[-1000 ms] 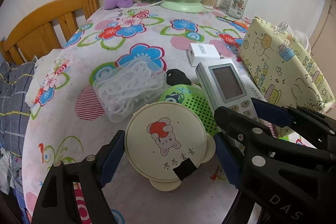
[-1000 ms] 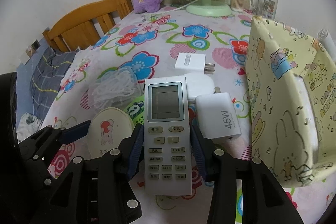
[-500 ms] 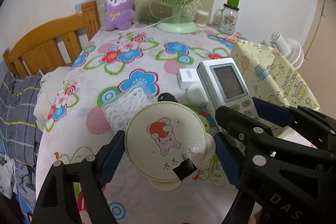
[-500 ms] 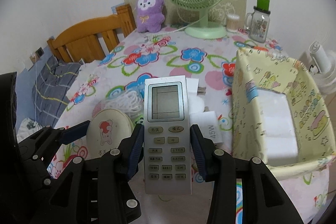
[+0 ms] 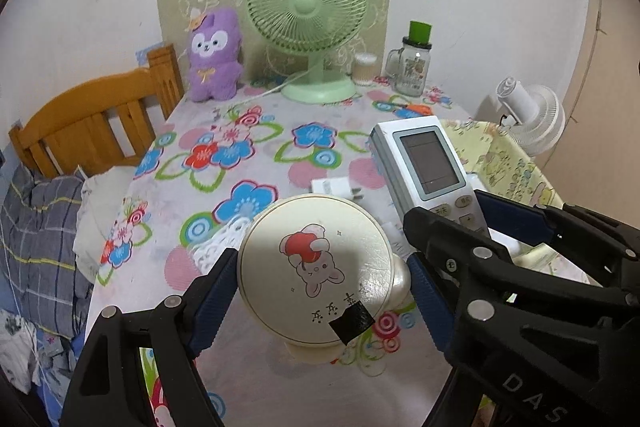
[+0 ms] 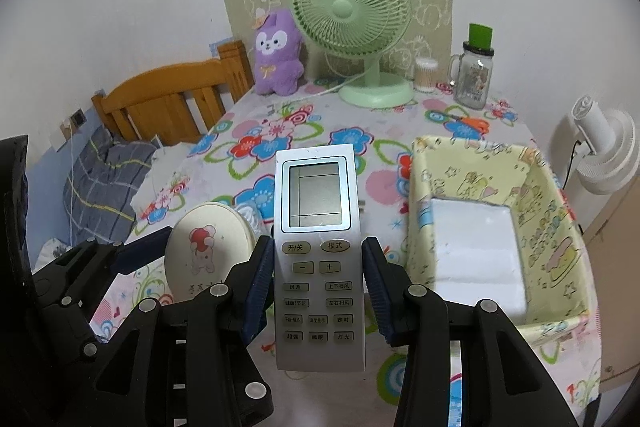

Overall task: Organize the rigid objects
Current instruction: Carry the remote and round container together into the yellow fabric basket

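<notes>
My left gripper [image 5: 318,291] is shut on a round cream compact mirror [image 5: 316,267] with a bunny picture, held above the table. My right gripper [image 6: 319,283] is shut on a silver air-conditioner remote [image 6: 319,247], held above the table to the left of the yellow fabric basket [image 6: 560,231]. The remote [image 5: 428,171] and the right gripper also show at the right of the left wrist view. The mirror [image 6: 206,251] and the left gripper show at the left of the right wrist view. The basket has a white pad inside.
On the flowered tablecloth [image 5: 224,147] lie a white charger [image 5: 334,187] and a bag of white cord [image 5: 218,243]. At the back stand a green fan [image 6: 352,23], a purple plush [image 6: 278,51], a jar mug [image 6: 476,75] and a cotton-swab tub [image 6: 425,74]. A wooden bed frame [image 6: 168,103] is to the left.
Both grippers have risen well above the table, carrying the mirror and the remote. The chargers and the green object beneath have dropped away, and the basket's inside has come into view.
</notes>
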Motion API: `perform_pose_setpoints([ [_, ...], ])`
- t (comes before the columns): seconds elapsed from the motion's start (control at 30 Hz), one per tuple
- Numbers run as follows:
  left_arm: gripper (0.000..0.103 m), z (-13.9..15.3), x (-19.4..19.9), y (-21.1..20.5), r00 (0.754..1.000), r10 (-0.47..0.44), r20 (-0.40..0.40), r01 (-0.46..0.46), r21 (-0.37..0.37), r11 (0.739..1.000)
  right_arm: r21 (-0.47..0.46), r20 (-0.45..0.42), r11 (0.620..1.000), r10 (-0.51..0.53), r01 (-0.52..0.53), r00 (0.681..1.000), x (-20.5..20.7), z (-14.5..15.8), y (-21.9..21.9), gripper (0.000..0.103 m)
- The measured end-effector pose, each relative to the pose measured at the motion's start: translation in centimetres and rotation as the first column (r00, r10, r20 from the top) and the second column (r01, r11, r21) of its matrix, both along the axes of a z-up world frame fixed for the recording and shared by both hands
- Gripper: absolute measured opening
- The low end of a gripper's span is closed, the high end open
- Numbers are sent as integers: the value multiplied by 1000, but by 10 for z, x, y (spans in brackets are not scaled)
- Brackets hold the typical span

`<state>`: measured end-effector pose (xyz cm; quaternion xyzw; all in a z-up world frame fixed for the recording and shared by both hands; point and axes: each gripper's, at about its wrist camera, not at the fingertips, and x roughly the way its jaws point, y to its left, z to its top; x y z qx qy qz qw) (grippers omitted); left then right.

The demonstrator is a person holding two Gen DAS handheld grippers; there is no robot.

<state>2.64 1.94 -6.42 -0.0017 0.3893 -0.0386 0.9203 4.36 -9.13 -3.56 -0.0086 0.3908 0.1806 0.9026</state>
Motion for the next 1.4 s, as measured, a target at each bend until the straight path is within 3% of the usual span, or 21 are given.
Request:
perform_pose_setpoints([
  [0.57, 85, 19, 19, -57, 997, -67, 26, 67, 15, 998, 23, 27, 996, -86, 86, 996, 10, 17, -58, 48],
  [1.4, 85, 4, 63, -137, 983, -179, -39, 179, 0, 984, 12, -23, 978, -209, 209, 978, 44, 4, -139, 48],
])
